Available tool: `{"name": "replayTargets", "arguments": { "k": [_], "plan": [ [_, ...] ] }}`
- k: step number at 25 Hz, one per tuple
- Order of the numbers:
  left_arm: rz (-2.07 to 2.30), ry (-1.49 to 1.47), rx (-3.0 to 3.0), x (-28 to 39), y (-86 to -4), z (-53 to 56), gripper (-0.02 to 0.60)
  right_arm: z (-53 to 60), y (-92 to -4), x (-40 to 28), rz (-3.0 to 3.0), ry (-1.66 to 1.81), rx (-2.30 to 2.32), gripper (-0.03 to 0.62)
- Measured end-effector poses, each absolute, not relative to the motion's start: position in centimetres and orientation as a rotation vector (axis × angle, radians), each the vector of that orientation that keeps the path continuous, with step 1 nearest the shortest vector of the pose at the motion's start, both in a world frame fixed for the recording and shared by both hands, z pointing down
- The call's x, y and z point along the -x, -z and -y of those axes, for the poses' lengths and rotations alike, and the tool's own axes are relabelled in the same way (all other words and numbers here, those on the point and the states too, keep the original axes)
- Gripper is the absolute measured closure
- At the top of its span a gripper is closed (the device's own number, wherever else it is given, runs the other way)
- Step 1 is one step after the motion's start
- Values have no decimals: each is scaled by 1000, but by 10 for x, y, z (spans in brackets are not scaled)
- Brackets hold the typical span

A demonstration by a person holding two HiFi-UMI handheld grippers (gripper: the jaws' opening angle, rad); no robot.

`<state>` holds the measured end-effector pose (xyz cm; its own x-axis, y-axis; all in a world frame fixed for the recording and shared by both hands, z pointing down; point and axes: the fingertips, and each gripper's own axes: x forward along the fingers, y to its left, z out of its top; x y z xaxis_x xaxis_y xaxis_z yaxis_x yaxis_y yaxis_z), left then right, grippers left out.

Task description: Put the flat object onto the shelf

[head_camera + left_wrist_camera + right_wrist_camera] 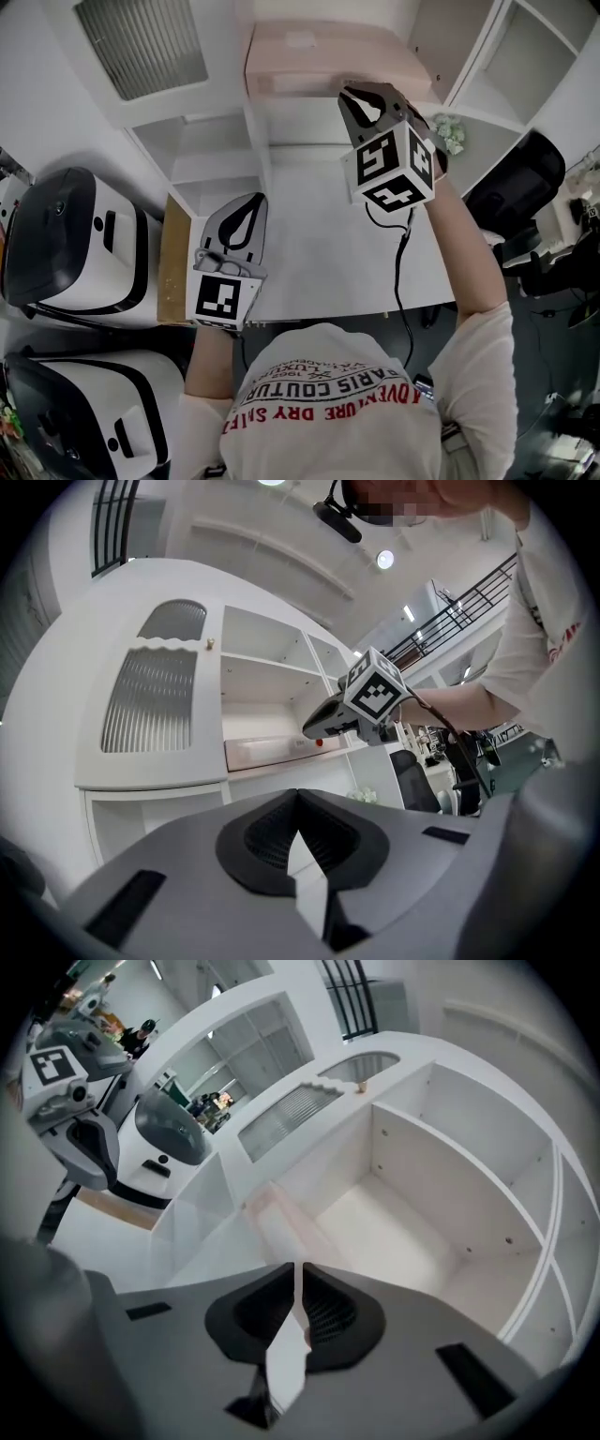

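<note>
My right tongs [298,1277] are pinched together on nothing. The flat pink object [281,1222] lies on the shelf [394,1232] just ahead of their tips; I cannot tell whether they touch it. My left tongs [298,803] are also closed and empty, low and well behind. I judge the placing done, with only pulling back left.

Grey right hand-held gripper [350,94], black cable [397,281]; white printed T-shirt [328,417].
</note>
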<state>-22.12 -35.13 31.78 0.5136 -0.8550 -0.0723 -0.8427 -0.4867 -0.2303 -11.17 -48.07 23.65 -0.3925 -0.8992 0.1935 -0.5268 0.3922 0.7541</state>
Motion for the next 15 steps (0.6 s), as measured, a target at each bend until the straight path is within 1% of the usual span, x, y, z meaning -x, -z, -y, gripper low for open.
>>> {"name": "replayTargets", "arguments": {
  "k": [7,15],
  "plan": [
    [-1386,80,2523,216,-313,338,569,441,-248,95,2260,673,-1403,565],
    [-1414,54,2503,220,-306,335,569,395,-289,75,2468,494,-1525,568]
  ]
}}
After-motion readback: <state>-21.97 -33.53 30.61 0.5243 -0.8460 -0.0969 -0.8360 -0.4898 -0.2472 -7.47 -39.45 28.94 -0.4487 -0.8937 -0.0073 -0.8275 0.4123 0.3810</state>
